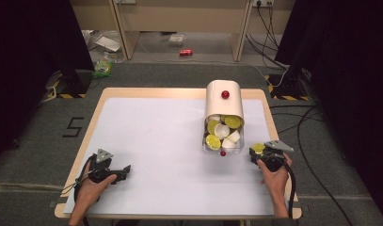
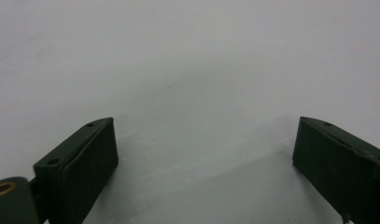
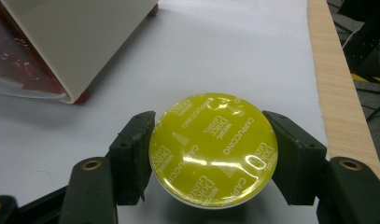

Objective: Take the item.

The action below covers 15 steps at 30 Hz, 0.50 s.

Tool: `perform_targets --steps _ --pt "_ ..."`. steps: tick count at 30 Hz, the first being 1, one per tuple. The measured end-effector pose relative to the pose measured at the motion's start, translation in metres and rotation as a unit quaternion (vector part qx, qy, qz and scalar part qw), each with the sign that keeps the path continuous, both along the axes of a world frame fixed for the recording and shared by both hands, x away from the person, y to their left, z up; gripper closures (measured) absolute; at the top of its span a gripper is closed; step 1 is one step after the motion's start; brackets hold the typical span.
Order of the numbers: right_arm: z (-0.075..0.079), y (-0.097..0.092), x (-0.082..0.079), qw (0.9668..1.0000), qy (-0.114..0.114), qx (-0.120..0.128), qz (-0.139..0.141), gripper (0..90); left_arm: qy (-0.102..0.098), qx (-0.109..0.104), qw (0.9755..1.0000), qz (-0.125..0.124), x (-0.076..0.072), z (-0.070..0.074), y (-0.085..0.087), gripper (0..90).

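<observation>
On the left side of the white table [image 1: 170, 188], the left gripper [image 1: 124, 170] rests low near the front edge, and the left gripper view shows its jaws standing wide apart with nothing between them, only bare white surface. This hand has no part in the work at this moment, as far as I can judge.

Toward the middle and a little to the right, the cream container [image 1: 224, 106] lies tilted with its open mouth facing the person. Inside the mouth I can see several coffee capsules [image 1: 222, 133], some with the yellow lid up and some showing the white cup side. A small red knob [image 1: 225, 94] sits on its top side.

Further to the right, just beside the container's mouth, the right gripper [image 1: 256, 151] is clenched on one yellow capsule [image 3: 213, 149]. In the right gripper view both black pads press against the rim of this capsule, one on each side, and its foil lid faces up toward the camera. The capsule is at the table surface, apart from the container; whether it is lifted, I cannot tell.

My judgement: one capsule is out of the container and in the grasp, so the sorting or unloading is at an early stage. Many capsules are left inside. No capsule is laid out elsewhere on the table.
</observation>
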State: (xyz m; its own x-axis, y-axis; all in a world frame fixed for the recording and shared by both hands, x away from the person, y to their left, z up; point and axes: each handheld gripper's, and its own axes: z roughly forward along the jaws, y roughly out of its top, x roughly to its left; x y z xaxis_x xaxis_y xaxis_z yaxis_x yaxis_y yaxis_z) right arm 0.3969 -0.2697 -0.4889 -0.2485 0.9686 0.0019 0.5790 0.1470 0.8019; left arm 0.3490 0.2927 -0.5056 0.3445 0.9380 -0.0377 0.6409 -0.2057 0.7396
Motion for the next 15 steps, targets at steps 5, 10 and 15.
perform_targets --steps 5,10,15 --pt "-0.001 0.0 0.0 1.0 0.005 0.005 0.004 31.0 0.0 0.0 1.0 0.0 0.0 0.0 0.0 5.9" --pt "0.004 0.0 -0.003 0.9997 -0.001 0.022 0.002 26.6 0.0 0.0 1.0 0.0 0.0 0.0 0.0 5.9" --pt "0.018 -0.004 -0.014 0.9987 -0.033 0.036 -0.013 25.1 0.001 -0.001 1.0 0.0 0.0 0.0 0.0 5.9"
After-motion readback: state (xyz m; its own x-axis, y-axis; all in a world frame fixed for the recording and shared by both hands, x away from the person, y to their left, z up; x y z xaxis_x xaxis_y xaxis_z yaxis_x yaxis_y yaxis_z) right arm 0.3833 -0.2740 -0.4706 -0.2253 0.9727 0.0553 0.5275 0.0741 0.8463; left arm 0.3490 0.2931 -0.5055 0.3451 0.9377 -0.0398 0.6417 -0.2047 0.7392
